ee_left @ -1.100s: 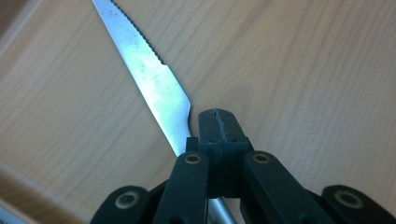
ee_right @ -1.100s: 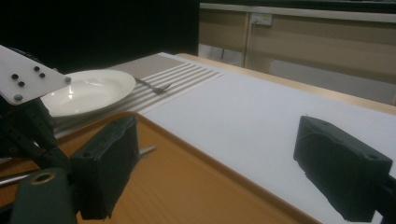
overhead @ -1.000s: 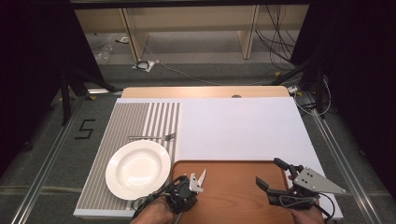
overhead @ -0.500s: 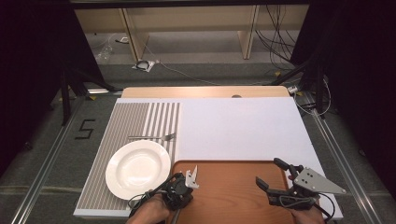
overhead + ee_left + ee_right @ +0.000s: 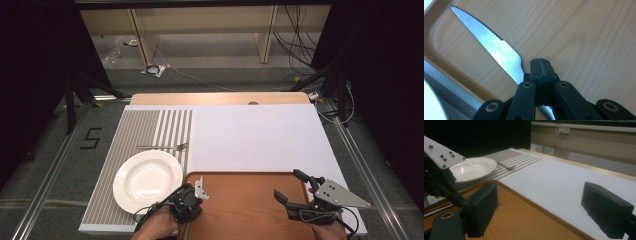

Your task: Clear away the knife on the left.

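The left black two-jaw gripper (image 5: 192, 195) sits low at the near edge in the high view, held by the person's left hand (image 5: 157, 227), whose forearm enters from the bottom. Its jaws are pressed together and point away from the person, a little to the right. The right black two-jaw gripper (image 5: 290, 186), topped by a grey three-cornered plate, is held in the right hand (image 5: 327, 232) at the near right, angled up and leftward. Its jaws stand wide apart with nothing between them.
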`<act>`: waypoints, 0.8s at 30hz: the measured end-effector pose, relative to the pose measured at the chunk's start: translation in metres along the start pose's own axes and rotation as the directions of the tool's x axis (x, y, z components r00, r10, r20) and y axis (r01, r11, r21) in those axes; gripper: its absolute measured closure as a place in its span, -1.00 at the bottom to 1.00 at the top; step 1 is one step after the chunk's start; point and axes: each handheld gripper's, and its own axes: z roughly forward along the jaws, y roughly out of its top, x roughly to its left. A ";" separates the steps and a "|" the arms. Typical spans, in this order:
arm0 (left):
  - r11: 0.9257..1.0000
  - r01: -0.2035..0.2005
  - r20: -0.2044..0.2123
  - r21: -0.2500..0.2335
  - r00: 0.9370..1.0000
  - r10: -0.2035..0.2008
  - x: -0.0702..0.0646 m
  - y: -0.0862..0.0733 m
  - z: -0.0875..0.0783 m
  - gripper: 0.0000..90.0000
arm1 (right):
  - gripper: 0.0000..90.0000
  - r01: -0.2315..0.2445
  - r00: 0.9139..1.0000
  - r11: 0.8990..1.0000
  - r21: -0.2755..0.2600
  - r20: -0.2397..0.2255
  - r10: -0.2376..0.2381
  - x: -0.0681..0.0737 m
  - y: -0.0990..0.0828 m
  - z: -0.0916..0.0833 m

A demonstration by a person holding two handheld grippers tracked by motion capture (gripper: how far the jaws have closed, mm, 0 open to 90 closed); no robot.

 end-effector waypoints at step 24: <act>0.999 0.039 0.007 0.022 0.999 -0.039 0.012 -0.007 -0.004 0.98 | -0.66 -0.001 1.000 1.000 -0.001 -0.002 0.001 0.000 0.000 0.000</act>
